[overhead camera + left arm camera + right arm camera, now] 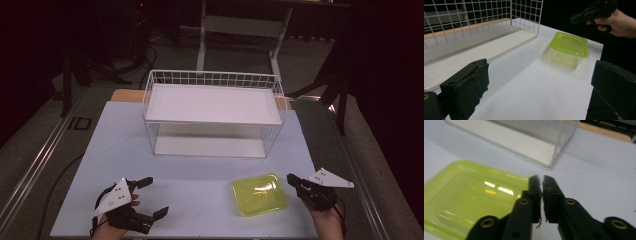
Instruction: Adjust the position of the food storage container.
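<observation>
A clear plastic container with a lime-green lid [259,194] [569,45] [469,195] sits on the white table near its front right. My right gripper [291,178] [541,178] is shut with nothing between its jaws; its tips hover just off the lid's right edge. It also appears far off in the left gripper view as the right gripper [574,19], held by a hand. My left gripper [157,196] [539,95] rests at the front left, jaws wide open and empty, well apart from the container.
A white wire rack [212,100] [524,15] [564,142] with an upper and a lower shelf stands at the back middle of the table [200,175]. Dark floor, cables and a desk frame [240,30] lie beyond.
</observation>
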{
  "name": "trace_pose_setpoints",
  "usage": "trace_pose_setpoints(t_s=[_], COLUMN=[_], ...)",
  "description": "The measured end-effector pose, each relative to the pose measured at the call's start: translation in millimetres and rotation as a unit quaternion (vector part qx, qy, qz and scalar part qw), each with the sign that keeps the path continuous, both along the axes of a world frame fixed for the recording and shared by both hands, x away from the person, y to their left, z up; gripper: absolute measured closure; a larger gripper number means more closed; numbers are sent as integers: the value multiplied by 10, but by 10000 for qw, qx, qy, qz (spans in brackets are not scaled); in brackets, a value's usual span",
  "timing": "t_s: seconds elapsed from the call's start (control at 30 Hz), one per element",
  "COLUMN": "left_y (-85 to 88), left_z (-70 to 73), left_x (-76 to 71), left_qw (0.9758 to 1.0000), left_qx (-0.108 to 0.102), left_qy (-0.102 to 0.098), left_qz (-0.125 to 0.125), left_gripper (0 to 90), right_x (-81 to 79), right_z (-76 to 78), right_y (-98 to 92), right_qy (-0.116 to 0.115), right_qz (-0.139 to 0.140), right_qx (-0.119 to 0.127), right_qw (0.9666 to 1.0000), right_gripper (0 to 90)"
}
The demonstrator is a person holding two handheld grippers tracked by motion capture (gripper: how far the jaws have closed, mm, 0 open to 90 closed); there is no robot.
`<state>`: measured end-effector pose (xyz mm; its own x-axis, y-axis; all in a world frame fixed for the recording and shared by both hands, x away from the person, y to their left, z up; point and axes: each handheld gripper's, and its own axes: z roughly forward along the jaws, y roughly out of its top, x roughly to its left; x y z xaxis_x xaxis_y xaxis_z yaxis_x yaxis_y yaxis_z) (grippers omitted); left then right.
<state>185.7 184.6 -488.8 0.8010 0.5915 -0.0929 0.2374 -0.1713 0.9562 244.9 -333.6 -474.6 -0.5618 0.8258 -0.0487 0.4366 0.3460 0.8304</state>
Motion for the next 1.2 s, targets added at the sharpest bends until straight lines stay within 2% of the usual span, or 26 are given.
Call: trace_pose_setpoints(t_s=[0.2,0.23,0.37,0.47,0.57,0.67,0.77,0.97,1.2], left_y=[-10,-11,-13,-14,-17,-22,-30,-25,-33], left_z=[5,7,8,10,6,2,1,1,-3], left_x=[-5,-7,-12,-15,-12,-10,-11,-9,-8], left_qw=[10000,10000,10000,10000,10000,10000,10000,10000,10000], left_qx=[7,7,13,7,31,42,43,35,59], left_qy=[-2,-7,-8,-18,-16,-5,4,0,1], left_qz=[-7,-8,-2,-5,-9,-21,-24,-15,-34], left_gripper=[22,23,23,23,22,23,22,22,23], right_x=[-22,-32,-37,-51,-100,-117,-114,-68,-26], right_z=[-132,-193,-320,-367,-407,-421,-448,-522,-536], right_y=[-54,-84,-137,-148,-156,-161,-152,-62,49], right_qy=[185,321,615,735,864,896,1054,1309,1420], right_qz=[-44,-68,-95,-26,124,208,315,551,737], right_qx=[-98,-93,-104,-118,-275,-247,-124,-164,-212], right_qw=[9998,9994,9980,9972,9958,9955,9938,9897,9869], right_gripper=[900,900,900,900,900,900,900,900,900])
